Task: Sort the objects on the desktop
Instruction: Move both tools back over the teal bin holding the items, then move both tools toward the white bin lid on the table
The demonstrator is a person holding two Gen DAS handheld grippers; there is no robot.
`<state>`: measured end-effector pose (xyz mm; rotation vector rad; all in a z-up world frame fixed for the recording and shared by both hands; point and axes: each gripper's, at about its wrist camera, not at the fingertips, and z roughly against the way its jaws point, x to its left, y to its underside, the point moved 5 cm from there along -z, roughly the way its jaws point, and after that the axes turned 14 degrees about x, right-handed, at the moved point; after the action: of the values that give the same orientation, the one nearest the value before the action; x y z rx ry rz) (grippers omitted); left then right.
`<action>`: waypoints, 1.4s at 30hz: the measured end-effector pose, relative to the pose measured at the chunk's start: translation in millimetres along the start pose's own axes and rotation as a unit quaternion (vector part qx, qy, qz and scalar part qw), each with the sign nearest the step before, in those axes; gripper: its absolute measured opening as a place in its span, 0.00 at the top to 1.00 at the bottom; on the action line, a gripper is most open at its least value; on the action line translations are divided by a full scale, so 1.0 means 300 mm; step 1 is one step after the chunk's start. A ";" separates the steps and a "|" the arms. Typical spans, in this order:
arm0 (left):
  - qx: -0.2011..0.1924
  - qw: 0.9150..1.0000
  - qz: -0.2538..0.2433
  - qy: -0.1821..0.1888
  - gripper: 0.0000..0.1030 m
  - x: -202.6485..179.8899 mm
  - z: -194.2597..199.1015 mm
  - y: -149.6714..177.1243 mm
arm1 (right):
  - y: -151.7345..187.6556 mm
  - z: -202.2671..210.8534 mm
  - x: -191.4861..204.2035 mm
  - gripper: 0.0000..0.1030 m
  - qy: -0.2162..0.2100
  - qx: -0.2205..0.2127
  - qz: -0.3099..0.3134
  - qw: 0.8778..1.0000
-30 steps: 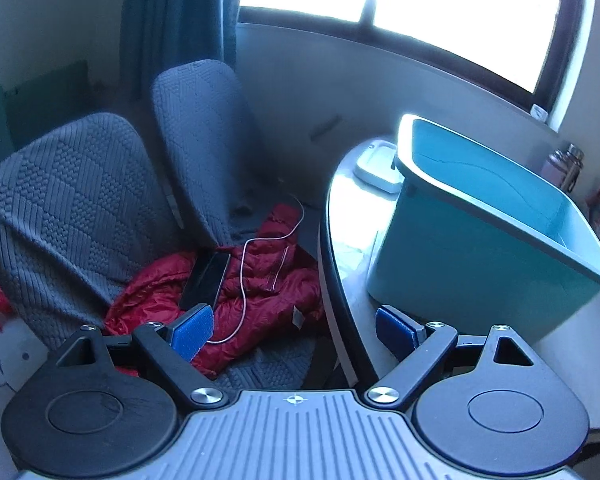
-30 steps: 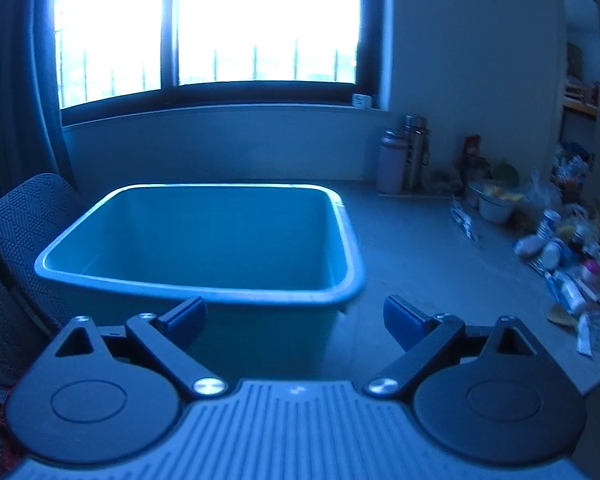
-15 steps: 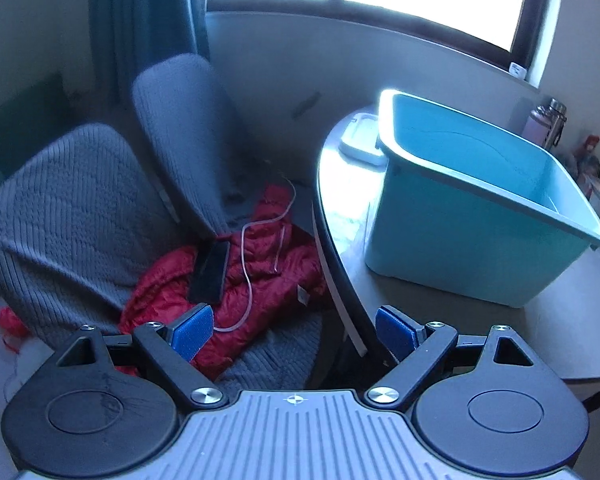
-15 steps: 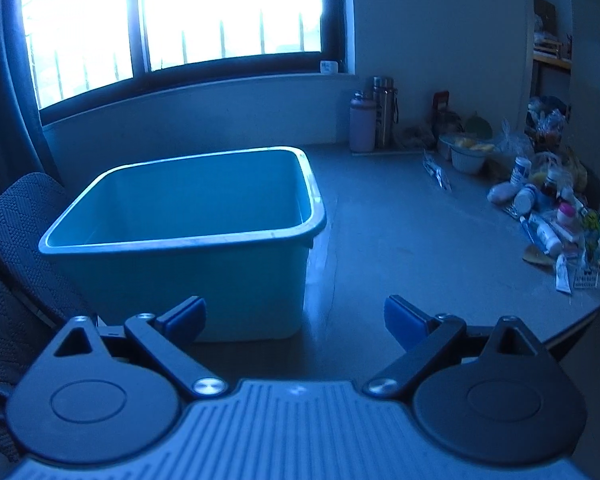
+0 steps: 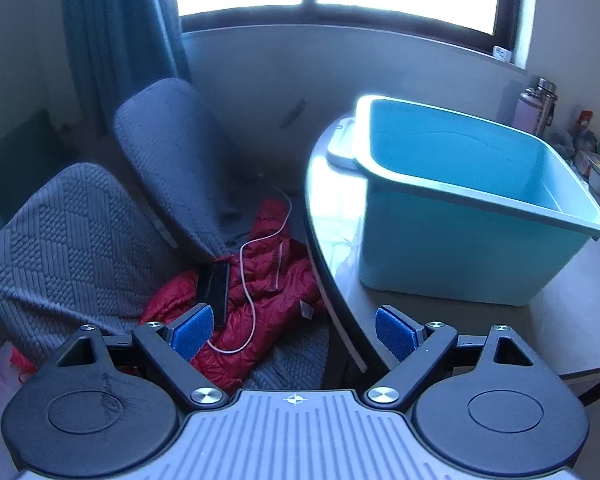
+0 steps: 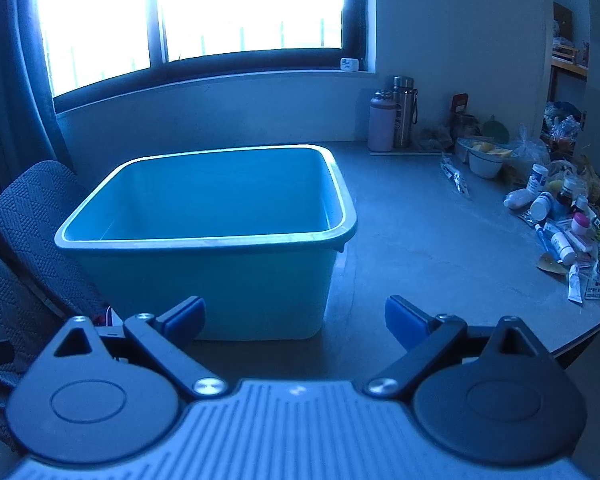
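A large empty teal plastic bin stands on the grey table; it also shows in the left wrist view. A pile of small bottles, tubes and packets lies at the table's right edge. My right gripper is open and empty, held just short of the bin's near wall. My left gripper is open and empty, over the table's left edge, near the bin's left corner.
Two grey padded chairs stand left of the table, with a red jacket, a black phone and a white cable on one seat. Flasks and a bowl stand at the back right. A white object lies behind the bin.
Both grippers have pulled back and up from the bin, so more of the table and the bin shows. Both stay open and empty.
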<state>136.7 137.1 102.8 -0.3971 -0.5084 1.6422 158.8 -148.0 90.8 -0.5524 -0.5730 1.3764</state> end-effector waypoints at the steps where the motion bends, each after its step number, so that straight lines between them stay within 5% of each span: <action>1: 0.001 1.000 -0.006 0.000 0.13 -0.008 0.003 -0.007 | -0.002 0.000 -0.001 0.06 0.000 0.003 0.000 1.000; 16: 0.016 0.999 -0.030 -0.021 0.13 -0.079 0.057 -0.201 | -0.146 -0.016 -0.008 0.03 -0.021 0.030 0.010 0.999; 26: 0.020 1.000 -0.012 -0.015 0.13 -0.160 0.031 -0.375 | -0.311 -0.089 -0.028 0.01 -0.039 0.048 0.025 0.998; 42: 0.041 0.997 0.016 -0.060 0.13 -0.226 -0.014 -0.607 | -0.533 -0.246 0.006 0.00 -0.088 0.079 0.071 0.990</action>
<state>300.2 87.5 195.5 -0.2473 -0.5252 1.7192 326.1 -166.5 142.4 -0.3507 -0.5681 1.6014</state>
